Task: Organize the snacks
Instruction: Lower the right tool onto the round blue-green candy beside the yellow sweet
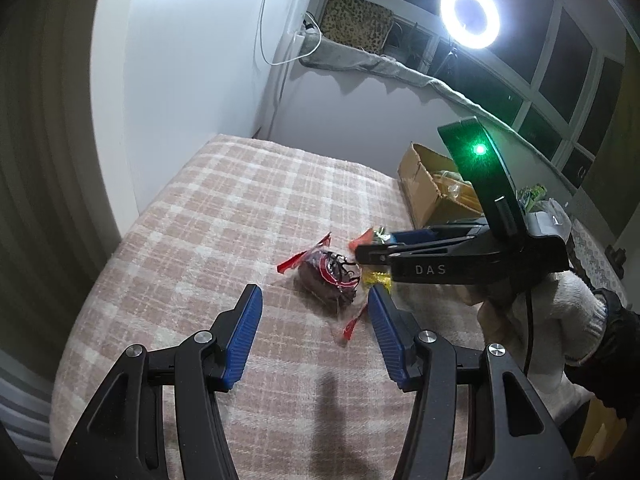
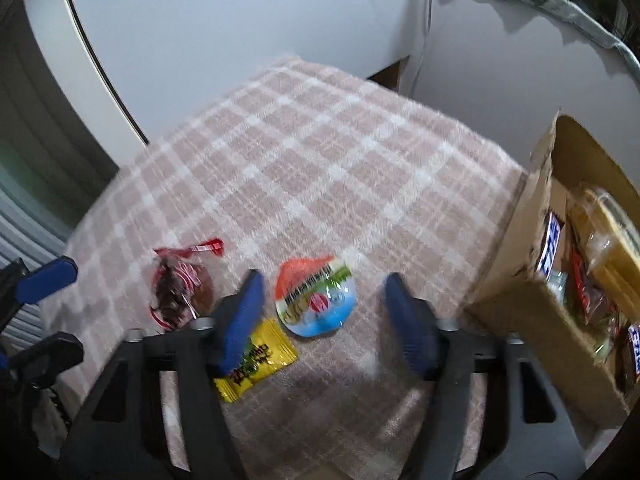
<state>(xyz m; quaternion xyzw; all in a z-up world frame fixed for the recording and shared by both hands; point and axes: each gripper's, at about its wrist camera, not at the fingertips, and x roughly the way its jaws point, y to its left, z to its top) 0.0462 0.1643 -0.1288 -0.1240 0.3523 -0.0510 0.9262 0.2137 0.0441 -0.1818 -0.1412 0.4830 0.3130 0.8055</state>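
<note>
Pink-and-cream checked cloth (image 2: pixel 304 152) covers the surface where three loose snacks lie, with a pale wall behind it and a ring light (image 1: pixel 470 15) glaring in the left wrist view. The right gripper (image 2: pixel 324 312) points steeply down with its blue pads parted and nothing between them; no pad presses on anything, so it holds nothing. Just ahead of its fingertips, in line with the gap, lies the round sealed cup (image 2: pixel 316 298) with an orange, green and blue lid, flat on the cloth. The yellow packet (image 2: pixel 256 356) sits partly under the left-hand pad, and the dark snack in a clear wrapper with red ends (image 2: pixel 180 292) lies a little further out on that same side. Well off to the gripper's right stands the cardboard box (image 2: pixel 516 304), open at the top and already holding several wrapped snacks, which suggests it is where the loose ones are meant to go. The right wrist view is smeared, so I cannot tell whether the pads touch the cloth. The left gripper (image 1: pixel 316 296) hangs over the cloth about half open and empty, the dark wrapped snack just ahead of its fingertips; it appears to wait there, out of the other's way, rather than reach. A gloved hand (image 1: pixel 560 316) carries the right gripper in from the left one's right side, level with the snacks.
</note>
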